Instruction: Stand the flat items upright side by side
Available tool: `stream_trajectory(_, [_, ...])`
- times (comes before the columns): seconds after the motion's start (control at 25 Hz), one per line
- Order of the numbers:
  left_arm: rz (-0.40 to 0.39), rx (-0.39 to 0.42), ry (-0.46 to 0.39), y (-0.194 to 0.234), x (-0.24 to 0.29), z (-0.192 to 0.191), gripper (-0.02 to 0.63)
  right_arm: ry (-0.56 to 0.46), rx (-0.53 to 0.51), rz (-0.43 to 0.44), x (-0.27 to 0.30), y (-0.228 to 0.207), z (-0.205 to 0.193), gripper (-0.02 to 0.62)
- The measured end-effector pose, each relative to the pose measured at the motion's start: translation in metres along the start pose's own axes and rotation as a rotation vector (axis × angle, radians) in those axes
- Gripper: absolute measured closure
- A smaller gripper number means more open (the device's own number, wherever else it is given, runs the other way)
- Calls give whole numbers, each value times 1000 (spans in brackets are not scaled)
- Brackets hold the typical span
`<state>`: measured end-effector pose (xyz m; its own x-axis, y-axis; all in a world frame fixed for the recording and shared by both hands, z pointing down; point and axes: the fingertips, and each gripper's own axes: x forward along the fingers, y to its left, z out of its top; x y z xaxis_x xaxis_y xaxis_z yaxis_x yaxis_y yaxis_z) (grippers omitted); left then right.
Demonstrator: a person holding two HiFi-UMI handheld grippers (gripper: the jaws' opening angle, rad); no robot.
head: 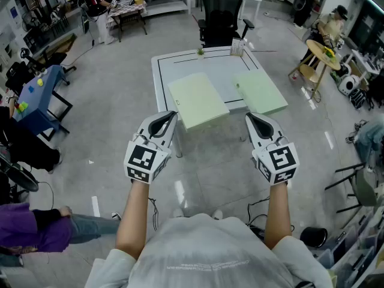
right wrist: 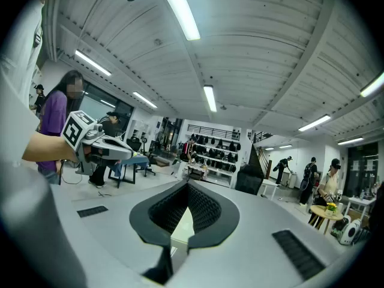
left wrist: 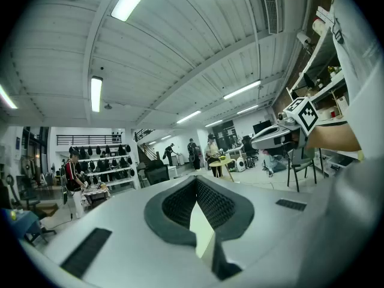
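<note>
Two pale green flat folders lie on the white table (head: 161,71): the left folder (head: 198,99) overhangs the table's front edge, and the right folder (head: 260,92) lies beside it. My left gripper (head: 171,116) hovers shut just in front of the left folder. My right gripper (head: 249,118) hovers shut in front of the right folder. Neither touches a folder and nothing sits between the jaws. In the left gripper view the left gripper (left wrist: 197,180) shows a green sliver (left wrist: 201,231) below its closed tips. The right gripper view shows the right gripper (right wrist: 187,189) closed the same way.
A black office chair (head: 219,15) stands behind the table, and a small holder (head: 238,47) sits on its far edge. A blue table (head: 37,95) is at the left, a round yellow table (head: 323,51) at the right. A person in purple (head: 36,227) crouches at the lower left.
</note>
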<state>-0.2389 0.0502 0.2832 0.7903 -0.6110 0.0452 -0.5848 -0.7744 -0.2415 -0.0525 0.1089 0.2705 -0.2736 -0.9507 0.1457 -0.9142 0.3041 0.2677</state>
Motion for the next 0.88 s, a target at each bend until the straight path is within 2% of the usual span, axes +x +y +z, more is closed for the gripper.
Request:
stream_trajectory(0.2, [4, 9, 1, 0, 1, 3, 588, -2, 7, -9, -2, -3, 1, 572])
stream_trajectory(0.32, [5, -23, -15, -1, 4, -1, 586, -29, 49, -3, -1, -5, 0, 572])
stream_trajectory(0.36, [-2, -48, -24, -2, 4, -1, 543, -37, 71, 8, -1, -5, 1, 571])
stream_trajectory(0.4, [-11, -72, -26, -3, 4, -2, 413, -39, 89, 20, -1, -5, 1, 532])
stream_trajectory(0.44, [-17, -89, -25, -4, 4, -1, 373, -36, 98, 32, -1, -4, 1, 470])
stream_trajectory(0.48, [-17, -97, -23, -4, 3, -1, 373, -32, 101, 42, 0, -4, 1, 435])
stream_trajectory(0.56, [-8, -101, -22, -5, 3, 0, 373, -29, 98, 58, 0, -2, 1, 413])
stream_trajectory(0.88, [30, -107, 0, -21, 3, -3, 374, -36, 114, 83, -8, -13, -9, 365])
